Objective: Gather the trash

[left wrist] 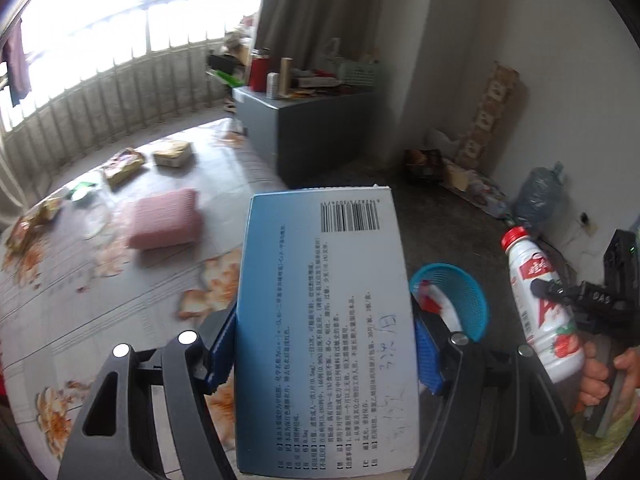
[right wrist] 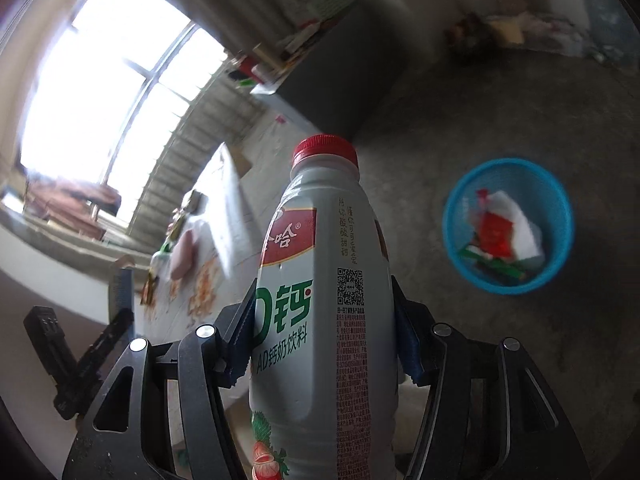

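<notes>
My left gripper is shut on a blue and white medicine box with a barcode, held upright over the edge of a floral-covered table. My right gripper is shut on a white milk-drink bottle with a red cap; the bottle also shows at the right of the left wrist view. A blue mesh trash basket stands on the dark floor, holding red, white and green wrappers. It shows behind the box in the left wrist view.
On the table lie a pink folded cloth, snack packets and a wrapped block. A grey cabinet with clutter stands by the curtain. A large water jug and floor litter lie along the wall.
</notes>
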Tool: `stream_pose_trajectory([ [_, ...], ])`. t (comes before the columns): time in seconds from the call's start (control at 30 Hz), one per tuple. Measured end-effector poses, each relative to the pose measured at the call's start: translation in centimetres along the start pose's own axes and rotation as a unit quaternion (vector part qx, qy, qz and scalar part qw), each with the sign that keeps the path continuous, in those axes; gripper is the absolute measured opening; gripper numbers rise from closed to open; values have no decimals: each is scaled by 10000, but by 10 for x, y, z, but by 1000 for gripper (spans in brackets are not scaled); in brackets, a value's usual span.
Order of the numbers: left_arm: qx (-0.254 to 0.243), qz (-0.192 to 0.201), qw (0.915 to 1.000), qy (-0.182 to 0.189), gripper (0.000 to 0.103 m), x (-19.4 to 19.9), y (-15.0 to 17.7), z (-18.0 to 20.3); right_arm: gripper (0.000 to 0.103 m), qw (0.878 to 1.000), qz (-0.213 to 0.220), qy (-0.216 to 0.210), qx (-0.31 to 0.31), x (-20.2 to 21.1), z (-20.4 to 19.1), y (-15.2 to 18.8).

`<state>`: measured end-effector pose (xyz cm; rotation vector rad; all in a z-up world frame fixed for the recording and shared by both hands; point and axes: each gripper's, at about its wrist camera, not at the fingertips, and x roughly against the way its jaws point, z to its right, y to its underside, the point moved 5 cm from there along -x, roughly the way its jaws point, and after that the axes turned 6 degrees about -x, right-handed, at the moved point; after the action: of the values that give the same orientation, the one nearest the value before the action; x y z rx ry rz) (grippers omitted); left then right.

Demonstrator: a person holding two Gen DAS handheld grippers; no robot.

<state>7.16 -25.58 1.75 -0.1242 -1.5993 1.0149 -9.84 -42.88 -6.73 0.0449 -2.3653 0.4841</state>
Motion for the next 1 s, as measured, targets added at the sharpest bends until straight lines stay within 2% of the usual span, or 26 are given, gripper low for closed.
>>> stream_pose_trajectory([
  [0.13, -315, -569, 9941, 869, 70, -54, -23, 72, 55, 9958, 28, 372, -838, 9, 80, 4],
  [0.23, -466, -1109, 9855, 1196, 70, -104, -28, 117, 55, 9891, -191, 451, -1386, -7, 123, 11],
  [0.37, -589, -1842, 9715, 1373, 70, -174, -28, 171, 55, 9799, -416, 291, -1928, -32, 152, 6],
  [0.47, -687, -1993, 9676, 1387, 70, -218, -40, 203, 56, 9756, -418, 61, -2153, -48, 161, -16],
  [0.5, -718, -1975, 9678, 1384, 72, -230, -47, 213, 59, 9737, -388, -32, -2244, -53, 166, -26],
  [0.53, -749, -1970, 9675, 1396, 84, -242, -52, 223, 62, 9709, -335, -97, -2370, -61, 173, -37],
  [0.57, -761, -1904, 9696, 1335, 88, -253, -58, 229, 72, 9683, -274, -156, -2478, -68, 180, -47],
  [0.63, -669, -1757, 9754, 1154, 90, -264, -65, 232, 75, 9608, -255, -82, -2761, -86, 201, -60],
  [0.73, -426, -1816, 9732, 1347, 90, -262, -60, 227, 75, 9482, -245, -59, -3165, -92, 220, -54],
  [0.8, -379, -1813, 9733, 1358, 90, -254, -52, 220, 75, 9524, -195, -125, -3041, -87, 218, -42],
  [1.0, -358, -1650, 9757, 1397, 90, -217, -36, 193, 75, 9596, -229, 131, -2800, -69, 210, -3],
])
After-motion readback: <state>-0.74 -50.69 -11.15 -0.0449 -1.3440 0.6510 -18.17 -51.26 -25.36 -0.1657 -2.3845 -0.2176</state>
